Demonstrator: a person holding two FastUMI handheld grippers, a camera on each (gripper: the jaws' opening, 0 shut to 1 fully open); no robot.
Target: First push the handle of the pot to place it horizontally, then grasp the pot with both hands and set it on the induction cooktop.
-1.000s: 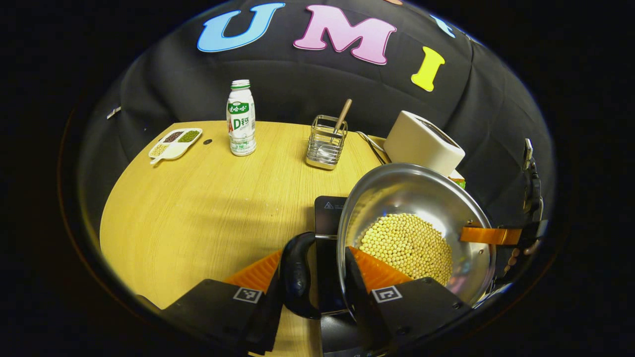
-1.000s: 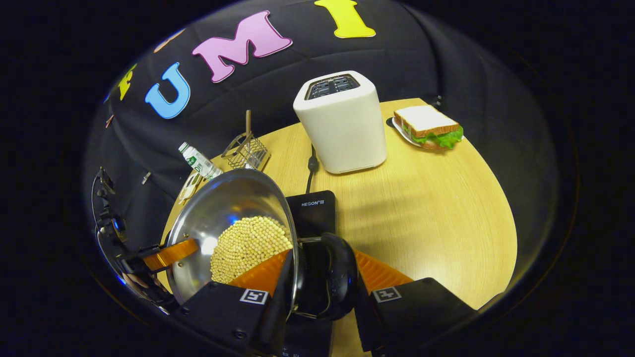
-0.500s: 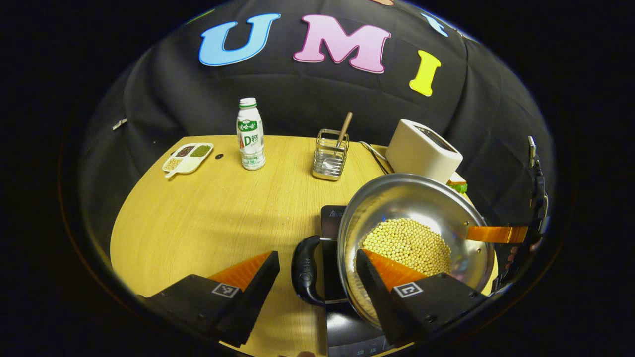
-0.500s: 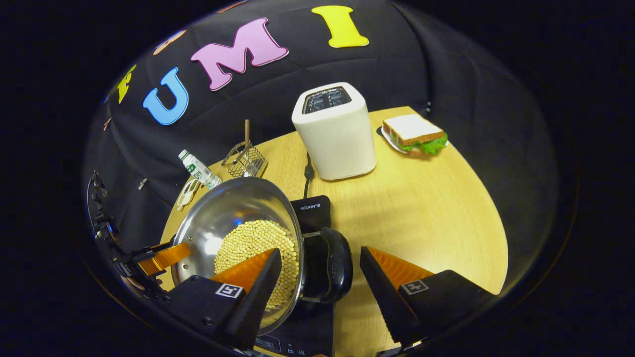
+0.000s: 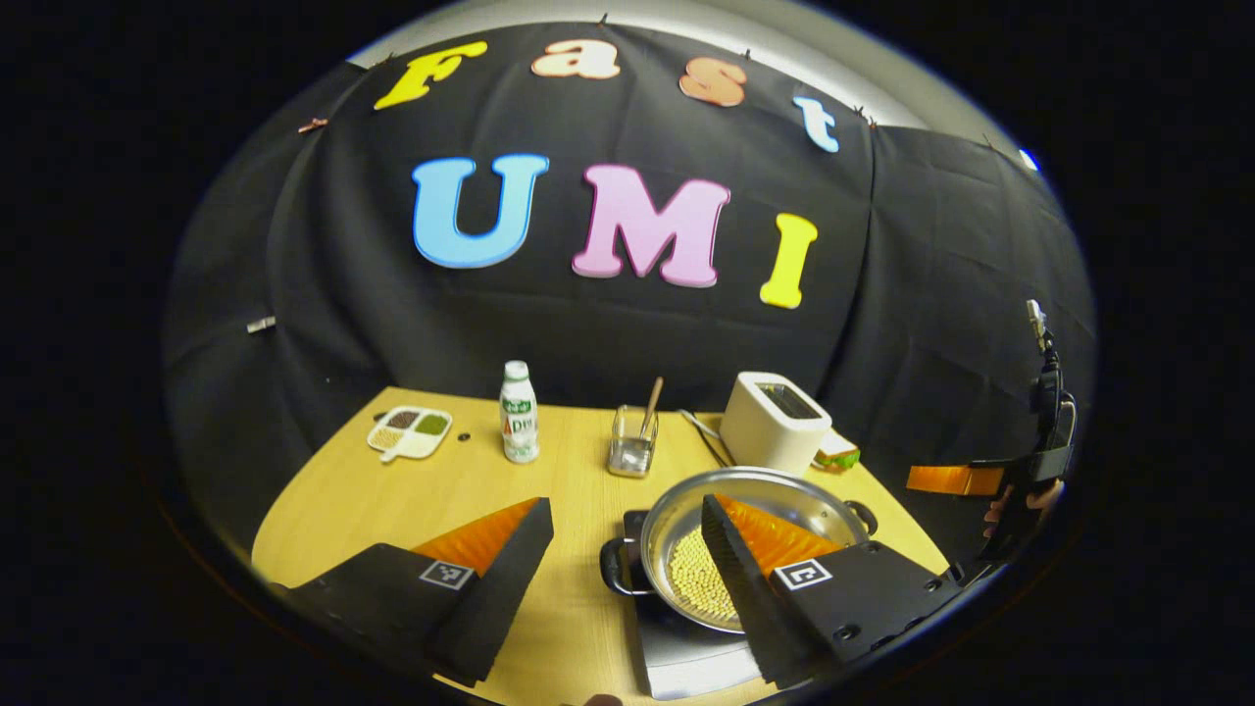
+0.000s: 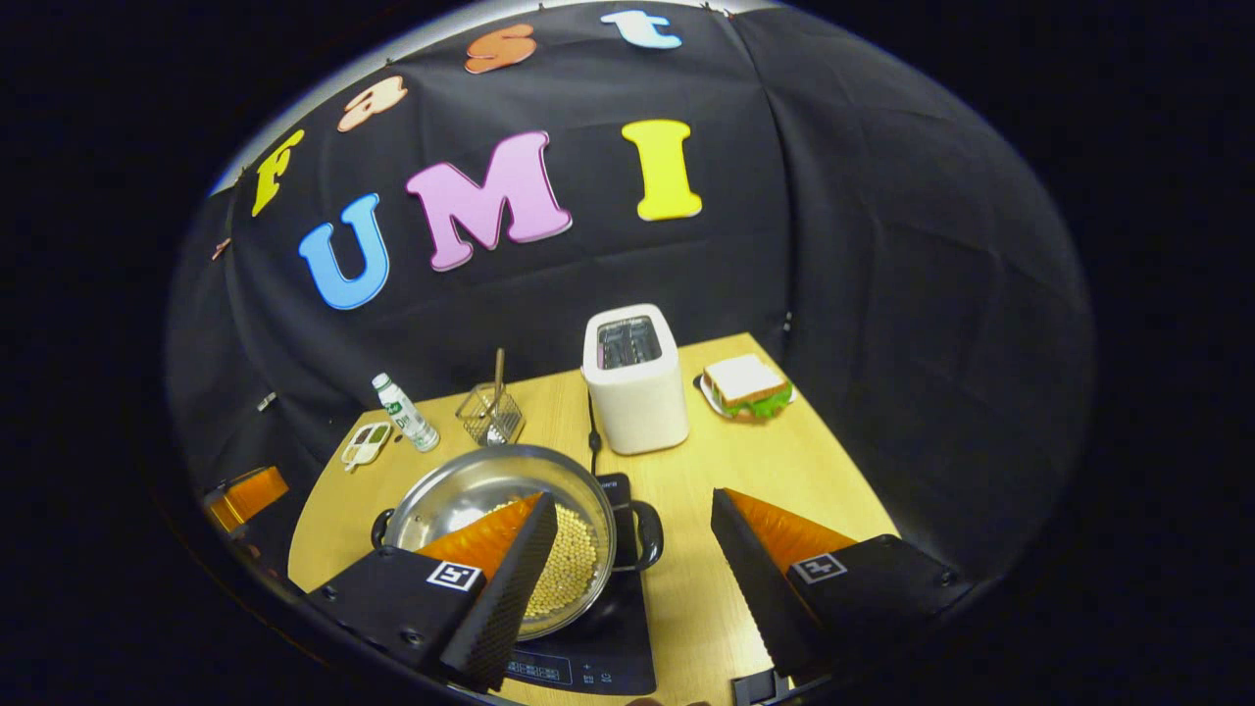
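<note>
The steel pot, with yellow beans in it, sits on the black induction cooktop. Its two black loop handles point sideways: one toward my left gripper, the other toward my right. My left gripper hangs open above and back from the pot, nothing between its fingers. My right gripper is open too, raised on the pot's other side. In the left gripper view, the right gripper's orange finger and the hand holding it show at the far right.
On the round wooden table stand a white toaster, a sandwich on a plate, a wire holder with a stick, a drink bottle and a divided dish of beans.
Both grippers opened off the pot's handles, then drew back and up. The pot stays on the cooktop and now looks small and far.
</note>
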